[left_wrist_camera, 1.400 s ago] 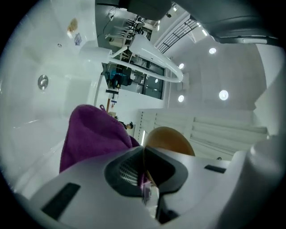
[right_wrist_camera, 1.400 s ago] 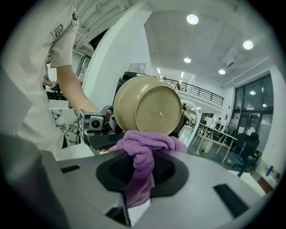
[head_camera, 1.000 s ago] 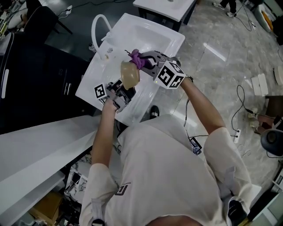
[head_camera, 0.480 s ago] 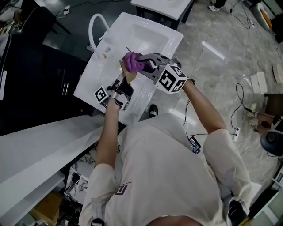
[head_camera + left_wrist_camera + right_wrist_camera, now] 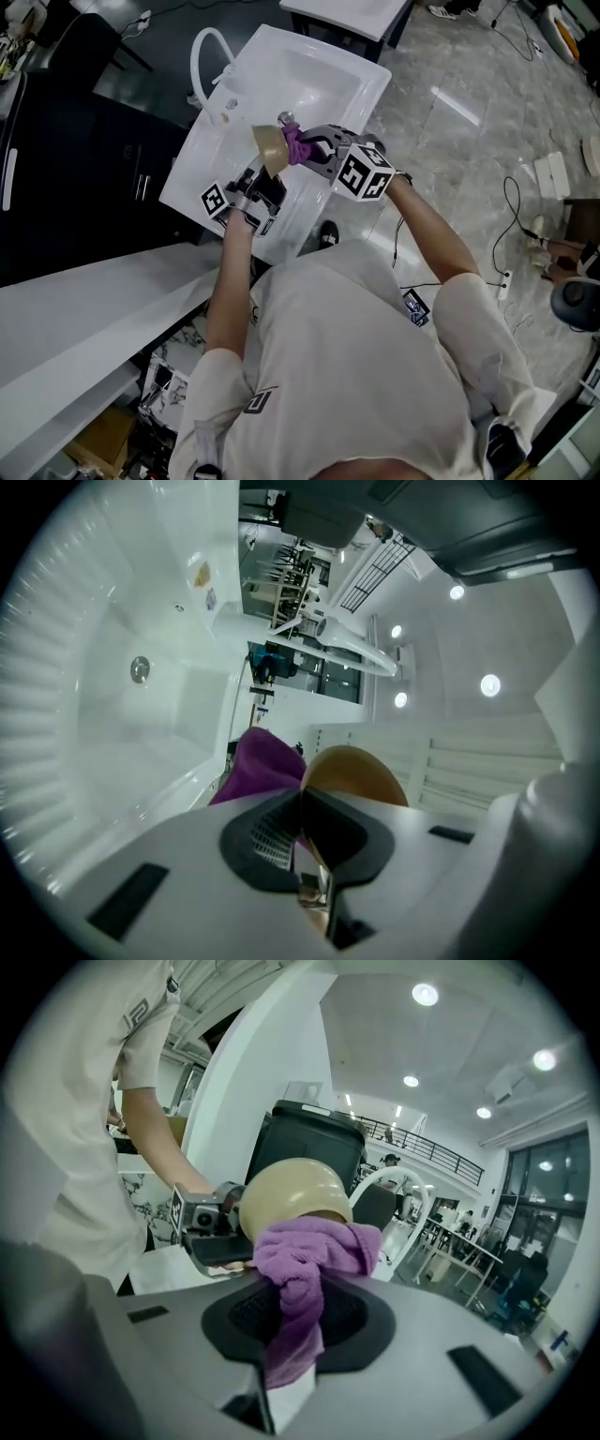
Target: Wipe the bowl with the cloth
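A tan bowl (image 5: 270, 146) is held up on its edge over the white sink (image 5: 309, 75). My left gripper (image 5: 263, 175) is shut on the bowl's rim (image 5: 354, 775), seen edge-on in the left gripper view. My right gripper (image 5: 298, 146) is shut on a purple cloth (image 5: 305, 1269), which presses against the bowl (image 5: 292, 1192). The cloth (image 5: 258, 769) shows behind the bowl in the left gripper view.
A white curved faucet (image 5: 203, 58) rises at the sink's left side. A dark cabinet (image 5: 84, 178) stands left of the sink and a white counter (image 5: 84, 309) runs below it. Cables and boxes lie on the tiled floor (image 5: 525, 187) to the right.
The cloth has slid across the bowl: it covered the bowl's top half a second ago and now sits at its right edge. The bowl has tilted slightly.
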`<state>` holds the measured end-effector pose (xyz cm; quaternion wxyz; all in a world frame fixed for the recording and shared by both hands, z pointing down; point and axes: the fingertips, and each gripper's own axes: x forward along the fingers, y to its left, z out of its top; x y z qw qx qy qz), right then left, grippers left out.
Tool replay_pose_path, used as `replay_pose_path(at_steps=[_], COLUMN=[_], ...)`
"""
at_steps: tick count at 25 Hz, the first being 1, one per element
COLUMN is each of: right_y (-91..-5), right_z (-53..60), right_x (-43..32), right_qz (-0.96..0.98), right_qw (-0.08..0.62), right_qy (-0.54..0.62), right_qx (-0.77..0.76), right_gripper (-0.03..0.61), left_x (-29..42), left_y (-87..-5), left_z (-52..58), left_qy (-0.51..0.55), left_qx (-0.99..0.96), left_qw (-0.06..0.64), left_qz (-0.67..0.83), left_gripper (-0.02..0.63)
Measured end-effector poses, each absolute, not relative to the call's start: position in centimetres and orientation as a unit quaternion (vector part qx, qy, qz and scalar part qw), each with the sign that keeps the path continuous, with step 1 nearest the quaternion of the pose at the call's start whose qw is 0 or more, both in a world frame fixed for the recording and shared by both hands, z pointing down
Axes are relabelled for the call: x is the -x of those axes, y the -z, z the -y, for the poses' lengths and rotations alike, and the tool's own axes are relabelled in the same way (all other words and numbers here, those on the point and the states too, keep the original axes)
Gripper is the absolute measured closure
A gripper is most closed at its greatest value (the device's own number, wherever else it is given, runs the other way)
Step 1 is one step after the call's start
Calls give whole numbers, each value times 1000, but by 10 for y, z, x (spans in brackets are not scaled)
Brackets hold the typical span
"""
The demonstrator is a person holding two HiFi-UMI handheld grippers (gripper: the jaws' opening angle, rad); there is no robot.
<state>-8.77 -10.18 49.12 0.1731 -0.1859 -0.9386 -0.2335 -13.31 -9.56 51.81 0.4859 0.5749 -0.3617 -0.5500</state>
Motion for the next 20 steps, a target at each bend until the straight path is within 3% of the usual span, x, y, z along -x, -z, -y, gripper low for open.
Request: replay_pose_path(at_steps=[10,20], right_y=[-481,-510], right_z=[107,98], right_x=[87,88], right_qz=[935,940], right_qw=[171,196], right_qy=[249,203], right_qx=[183,192], right_gripper=[505,505], left_x=[136,131], left_y=[-547,-521], left_z=[83,88], left_qy=[526,496], left_qx=[-555,-599], left_qw=[497,486], left_qz=[410,398], left_gripper=[595,597])
